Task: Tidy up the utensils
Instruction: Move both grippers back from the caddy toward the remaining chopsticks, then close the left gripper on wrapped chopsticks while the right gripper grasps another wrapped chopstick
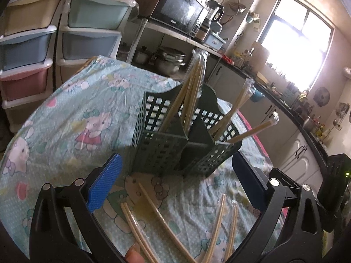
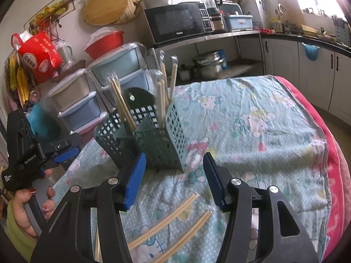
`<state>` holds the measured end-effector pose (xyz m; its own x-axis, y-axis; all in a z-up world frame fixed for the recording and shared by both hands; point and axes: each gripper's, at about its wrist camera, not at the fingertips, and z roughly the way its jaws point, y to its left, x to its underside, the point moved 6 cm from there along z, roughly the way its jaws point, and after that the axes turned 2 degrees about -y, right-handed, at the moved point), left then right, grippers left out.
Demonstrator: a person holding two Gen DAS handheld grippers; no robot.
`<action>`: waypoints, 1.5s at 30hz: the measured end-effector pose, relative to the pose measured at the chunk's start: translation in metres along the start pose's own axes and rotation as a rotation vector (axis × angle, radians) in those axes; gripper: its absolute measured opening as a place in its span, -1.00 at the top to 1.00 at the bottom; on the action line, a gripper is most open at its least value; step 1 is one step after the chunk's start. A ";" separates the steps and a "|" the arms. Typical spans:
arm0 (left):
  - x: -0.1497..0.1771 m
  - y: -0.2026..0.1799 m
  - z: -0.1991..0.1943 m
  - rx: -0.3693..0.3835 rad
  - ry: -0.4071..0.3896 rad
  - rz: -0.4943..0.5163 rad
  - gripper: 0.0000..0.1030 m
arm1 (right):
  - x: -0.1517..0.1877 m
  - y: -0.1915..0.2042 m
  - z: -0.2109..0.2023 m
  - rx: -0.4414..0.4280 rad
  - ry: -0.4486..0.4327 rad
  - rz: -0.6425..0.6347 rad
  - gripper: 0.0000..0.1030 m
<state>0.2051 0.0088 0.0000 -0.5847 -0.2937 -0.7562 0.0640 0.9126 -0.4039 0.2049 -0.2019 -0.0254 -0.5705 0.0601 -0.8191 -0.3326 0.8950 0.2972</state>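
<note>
Green caddy (image 2: 153,138) stands mid-cloth, open left gripper (image 1: 175,175) just before it.

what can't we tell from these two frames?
- Chopstick count in the green caddy: its walls hide the lower ends in both views.
- Loose chopsticks on the tablecloth: cut off by the bottom edge, left wrist view.
- Left gripper fingers: mostly hidden, right wrist view.
- Countertop items by the window: glare washes them out.

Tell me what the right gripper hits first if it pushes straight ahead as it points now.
Most likely the green utensil caddy: it stands directly beyond the open right gripper, past wrapped chopsticks lying below on the cloth. Depth is uncertain.
</note>
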 end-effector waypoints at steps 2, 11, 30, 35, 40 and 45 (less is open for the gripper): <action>0.005 0.002 0.002 -0.003 0.014 -0.004 -0.79 | 0.005 -0.002 0.001 0.002 0.012 0.001 -0.02; 0.026 0.019 0.009 -0.031 0.070 -0.022 -0.79 | 0.021 -0.005 0.004 0.008 0.054 0.003 -0.01; 0.077 0.050 0.028 -0.067 0.222 -0.056 -0.33 | 0.064 0.006 0.043 -0.023 0.232 0.031 -0.01; 0.089 0.050 0.032 -0.056 0.265 -0.047 -0.07 | 0.070 0.006 0.050 -0.020 0.259 0.038 -0.01; 0.091 0.053 0.035 -0.060 0.277 -0.060 0.05 | 0.072 0.004 0.053 -0.012 0.271 0.041 -0.01; 0.089 0.059 0.043 -0.067 0.286 -0.067 0.11 | 0.073 0.002 0.063 0.006 0.301 0.039 -0.01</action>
<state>0.1916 0.0238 -0.1131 -0.7908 -0.2703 -0.5491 -0.0305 0.9135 -0.4058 0.2098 -0.1682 -0.1153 -0.7797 -0.0385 -0.6250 -0.3024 0.8971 0.3220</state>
